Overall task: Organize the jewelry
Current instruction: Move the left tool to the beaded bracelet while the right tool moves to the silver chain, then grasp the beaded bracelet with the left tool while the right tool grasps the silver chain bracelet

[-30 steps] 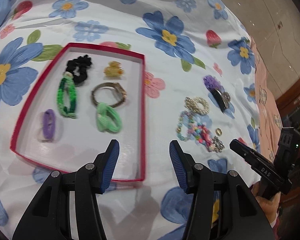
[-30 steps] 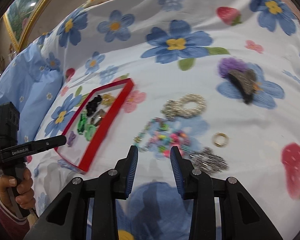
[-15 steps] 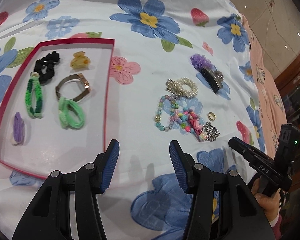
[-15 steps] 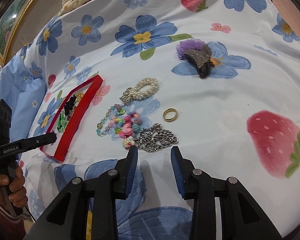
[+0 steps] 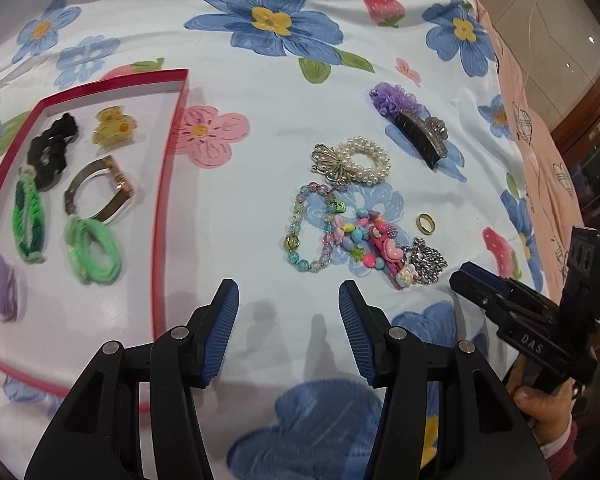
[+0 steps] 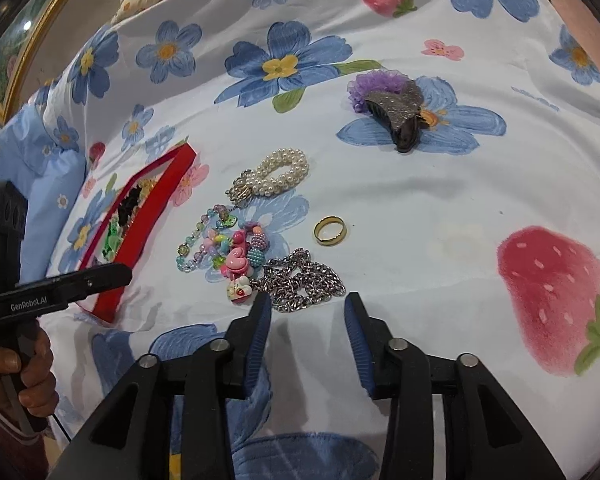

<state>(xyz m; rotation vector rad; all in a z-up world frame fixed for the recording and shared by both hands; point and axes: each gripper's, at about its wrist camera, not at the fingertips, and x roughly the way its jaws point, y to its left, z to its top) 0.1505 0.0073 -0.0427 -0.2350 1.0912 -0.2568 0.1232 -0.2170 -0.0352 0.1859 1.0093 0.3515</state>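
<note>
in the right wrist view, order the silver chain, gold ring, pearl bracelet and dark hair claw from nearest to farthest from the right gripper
1. Silver chain: just ahead of the right gripper, whose jaws have just been opening with nothing between them.
2. Gold ring: beyond the chain, slightly right.
3. Pearl bracelet: farther, left of centre.
4. Dark hair claw: farthest, upper right.

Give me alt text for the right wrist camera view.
The open right gripper, its jaws just widened, hovers by a silver chain on a floral bedsheet, with a gold ring, pearl bracelet and red tray beyond.
</note>
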